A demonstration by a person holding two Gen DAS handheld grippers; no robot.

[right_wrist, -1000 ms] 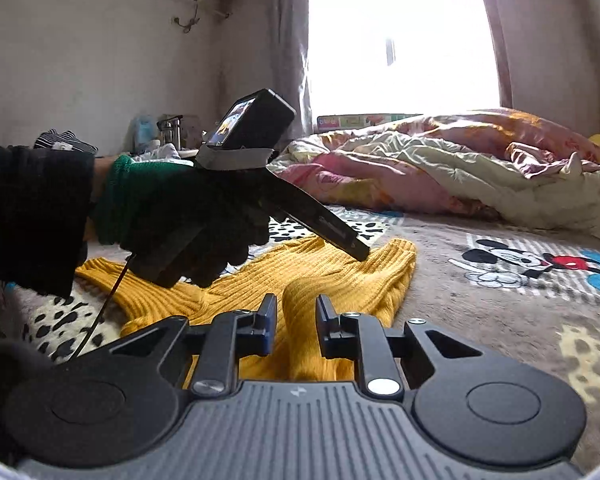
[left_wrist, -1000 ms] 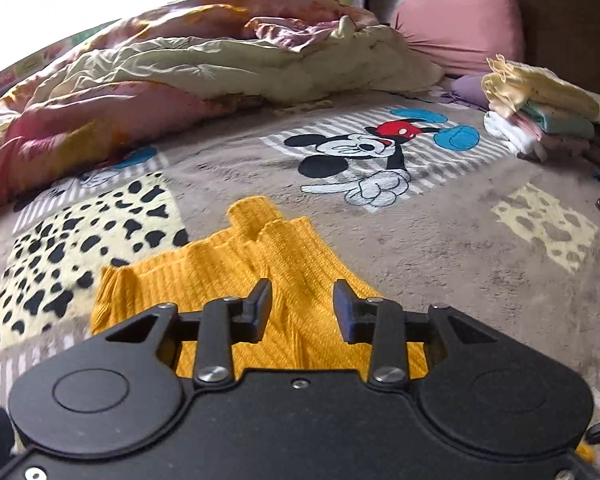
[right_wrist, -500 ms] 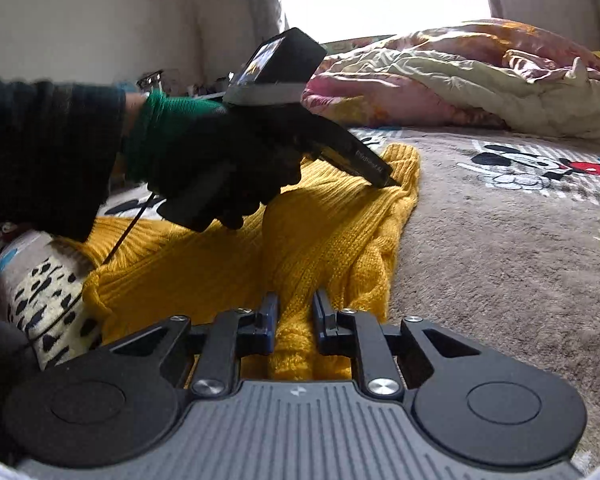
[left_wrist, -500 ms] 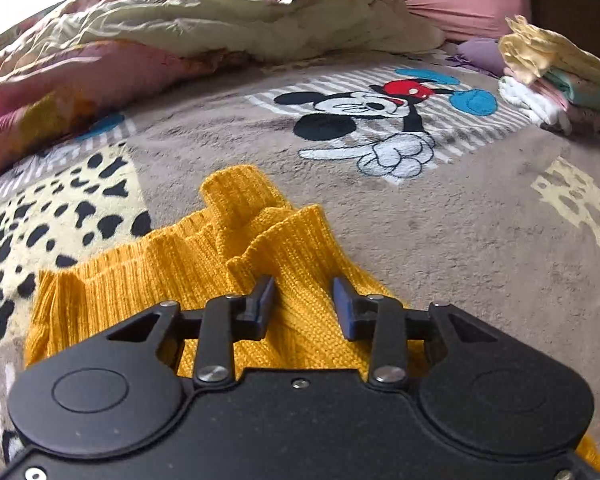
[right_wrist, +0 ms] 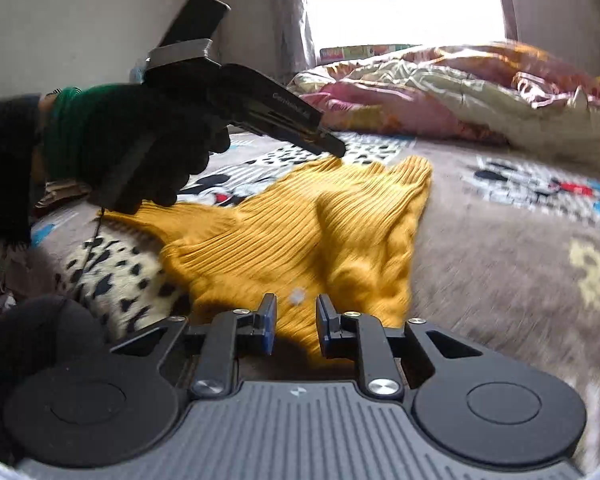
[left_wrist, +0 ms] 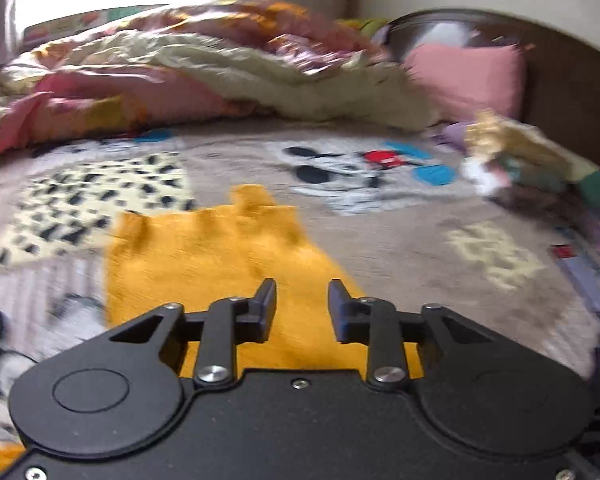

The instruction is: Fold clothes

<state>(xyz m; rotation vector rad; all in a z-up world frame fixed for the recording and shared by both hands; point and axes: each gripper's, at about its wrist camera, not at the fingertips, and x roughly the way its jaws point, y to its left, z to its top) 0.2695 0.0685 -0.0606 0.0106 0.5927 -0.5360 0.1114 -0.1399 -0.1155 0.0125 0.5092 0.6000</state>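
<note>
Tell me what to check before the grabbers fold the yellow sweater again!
1. Left gripper open with nothing between its fingers: ok.
2. Right gripper open, empty: ok.
3. Yellow sweater lying flat: not ok, it looks bunched and rumpled.
4. Sweater fully on the blanket: ok.
5. Left gripper clear of the knit, seen from the right wrist: ok, tips hang above it.
6. Sharp picture for aiming: not ok, the left view is blurred.
</note>
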